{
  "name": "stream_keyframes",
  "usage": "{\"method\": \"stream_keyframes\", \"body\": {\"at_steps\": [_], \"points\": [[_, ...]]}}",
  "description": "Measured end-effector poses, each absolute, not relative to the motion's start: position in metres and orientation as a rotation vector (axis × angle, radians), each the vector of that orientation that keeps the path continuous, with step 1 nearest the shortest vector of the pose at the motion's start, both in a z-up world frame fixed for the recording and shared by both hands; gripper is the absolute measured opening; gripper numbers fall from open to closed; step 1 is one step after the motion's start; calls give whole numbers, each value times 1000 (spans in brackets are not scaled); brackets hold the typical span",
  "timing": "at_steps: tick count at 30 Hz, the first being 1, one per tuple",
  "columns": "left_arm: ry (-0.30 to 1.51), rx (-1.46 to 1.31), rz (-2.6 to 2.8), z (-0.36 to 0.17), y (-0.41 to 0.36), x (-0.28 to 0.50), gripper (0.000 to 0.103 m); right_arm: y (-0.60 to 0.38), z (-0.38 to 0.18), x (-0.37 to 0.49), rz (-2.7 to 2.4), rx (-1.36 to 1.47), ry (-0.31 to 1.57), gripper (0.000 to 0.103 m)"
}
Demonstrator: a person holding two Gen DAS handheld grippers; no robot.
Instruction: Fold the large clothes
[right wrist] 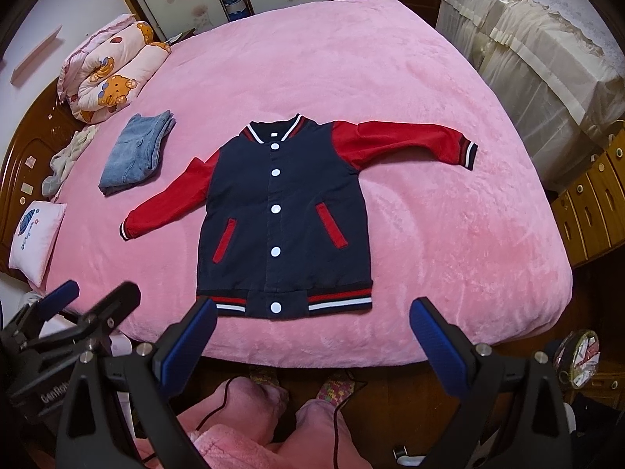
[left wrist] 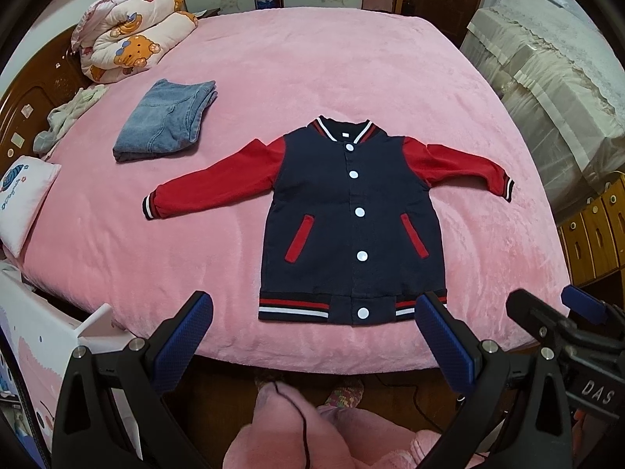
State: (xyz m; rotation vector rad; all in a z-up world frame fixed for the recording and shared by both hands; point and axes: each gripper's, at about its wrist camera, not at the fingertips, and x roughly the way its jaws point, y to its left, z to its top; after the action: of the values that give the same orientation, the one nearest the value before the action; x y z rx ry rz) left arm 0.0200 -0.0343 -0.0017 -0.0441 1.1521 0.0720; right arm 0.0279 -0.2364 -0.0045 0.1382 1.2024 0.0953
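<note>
A navy varsity jacket [left wrist: 351, 211] with red sleeves and white snap buttons lies flat, front up, on the pink bed [left wrist: 312, 70], sleeves spread out. It also shows in the right wrist view [right wrist: 281, 211]. My left gripper [left wrist: 312, 312] is open and empty, held off the bed's near edge below the jacket's striped hem. My right gripper [right wrist: 312, 312] is open and empty, also short of the hem, a little to the right. The right gripper also shows at the right edge of the left wrist view [left wrist: 554, 308].
Folded blue jeans [left wrist: 168, 121] lie left of the jacket. A rolled cartoon quilt [left wrist: 133, 27] and a small pillow [left wrist: 23, 199] sit at the bed's left. A covered cabinet [left wrist: 554, 78] and wooden drawers [left wrist: 597, 226] stand to the right. Pink-trousered legs [left wrist: 297, 430] are below.
</note>
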Motion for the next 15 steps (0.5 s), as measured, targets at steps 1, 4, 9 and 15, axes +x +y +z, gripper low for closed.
{"method": "stream_keyframes", "body": {"at_steps": [1, 4, 9, 15], "points": [[1161, -44, 80, -3, -35, 20, 102, -238, -6, 29, 102, 144, 1207, 99], [1181, -51, 100, -4, -35, 21, 102, -239, -9, 30, 134, 154, 1221, 97], [1236, -70, 100, -16, -32, 22, 102, -236, -12, 31, 162, 158, 1219, 95], [1321, -167, 127, -46, -6, 23, 102, -219, -23, 30, 175, 98, 1174, 95]]}}
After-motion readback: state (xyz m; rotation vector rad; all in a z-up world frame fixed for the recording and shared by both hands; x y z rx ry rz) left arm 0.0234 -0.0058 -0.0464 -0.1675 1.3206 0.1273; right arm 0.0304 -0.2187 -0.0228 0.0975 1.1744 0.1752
